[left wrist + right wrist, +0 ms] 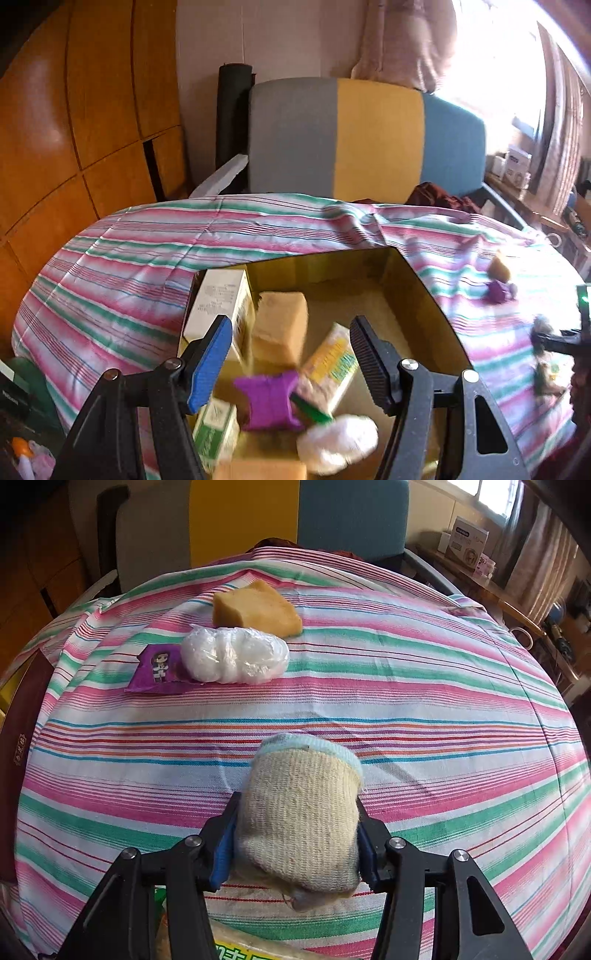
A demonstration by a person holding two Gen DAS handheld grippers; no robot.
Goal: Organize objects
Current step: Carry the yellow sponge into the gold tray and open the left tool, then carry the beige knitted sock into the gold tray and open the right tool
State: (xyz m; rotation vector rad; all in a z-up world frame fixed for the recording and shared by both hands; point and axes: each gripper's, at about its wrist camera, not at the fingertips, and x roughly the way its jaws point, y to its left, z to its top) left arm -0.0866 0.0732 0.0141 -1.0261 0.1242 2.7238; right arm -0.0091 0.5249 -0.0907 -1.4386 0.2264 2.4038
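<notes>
1. Wardrobe panels (74, 110) of orange wood fill the far left of the left wrist view; a grey, yellow and blue chair back (369, 136) stands behind the tabletop.
2. Striped cloth (129, 266) covers the tabletop; an open cardboard box (421, 288) sits on it, directly below the left gripper (291, 354).
3. Left gripper: fingers spread apart over the box, nothing between the pads (picture blurred by motion).
4. Box contents, left to right: white carton (218, 302) standing against the left wall, green and white carton (216, 432) nearer the camera, tan sponge block (280, 332) just beside the white carton, purple packet (271, 400), yellow and green packet (332, 365) tilted against the sponge block, white bundle (338, 441) at the near edge.
5. Right wrist view, on the cloth, left to right: purple sachet (157, 670) with a cartoon figure, clear-wrapped white bundle (236, 655) touching and partly overlapping it, second sponge (256, 609) just behind that bundle.
6. Right gripper (295, 845): fingers closed on a rolled cream sock (301, 819) with a pale blue cuff, held upright, well apart from the three items (whether it touches the cloth cannot be told).
7. Far right: windowsill (491, 590) carrying a white printed box (467, 542).
</notes>
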